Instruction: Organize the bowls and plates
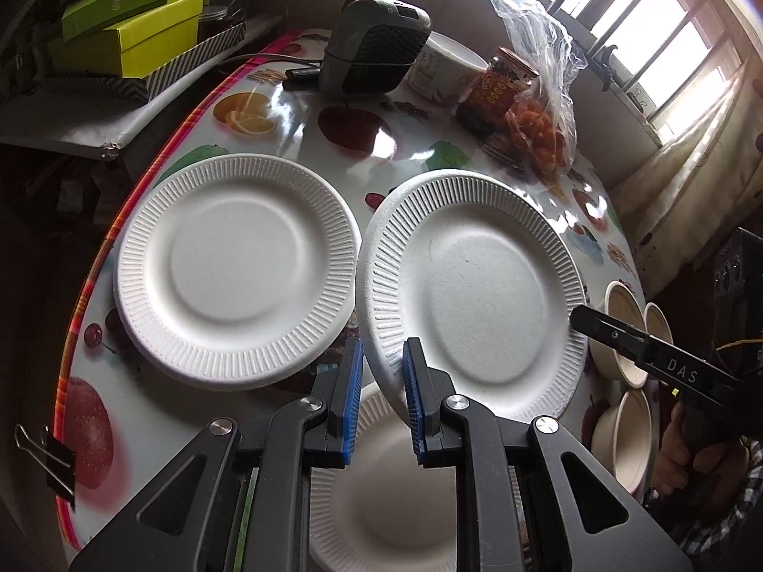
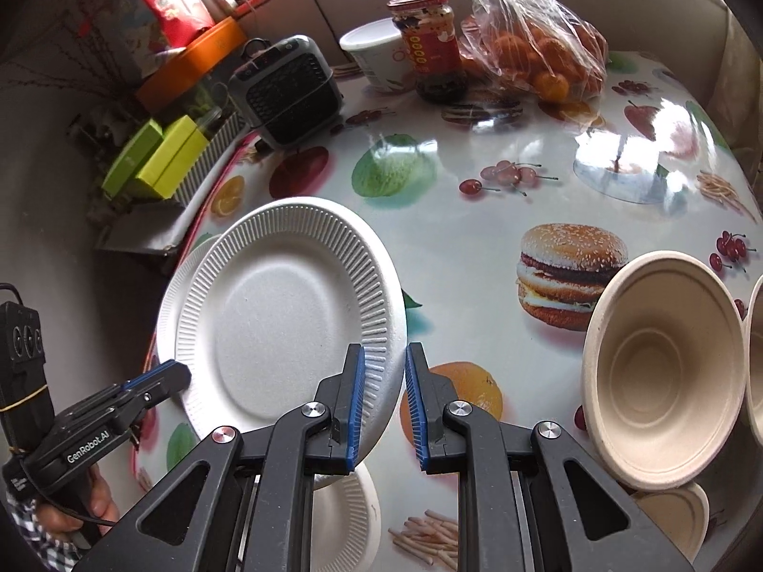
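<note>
Gripping one white paper plate [image 1: 477, 286] by opposite rims, the left gripper [image 1: 381, 395] and right gripper [image 2: 385, 400] hold it lifted beside the flat plate [image 1: 236, 267]. Another plate [image 1: 381, 491] lies below; nothing stacked yet. Beige bowls [image 2: 663, 367], right of the plates, sit empty, unsorted.

Daylight pours through a barred window [image 1: 620, 24] at one o'clock; a pale curtain [image 1: 691, 176] hangs beside the glossy fruit-printed tabletop [image 2: 477, 219].
</note>
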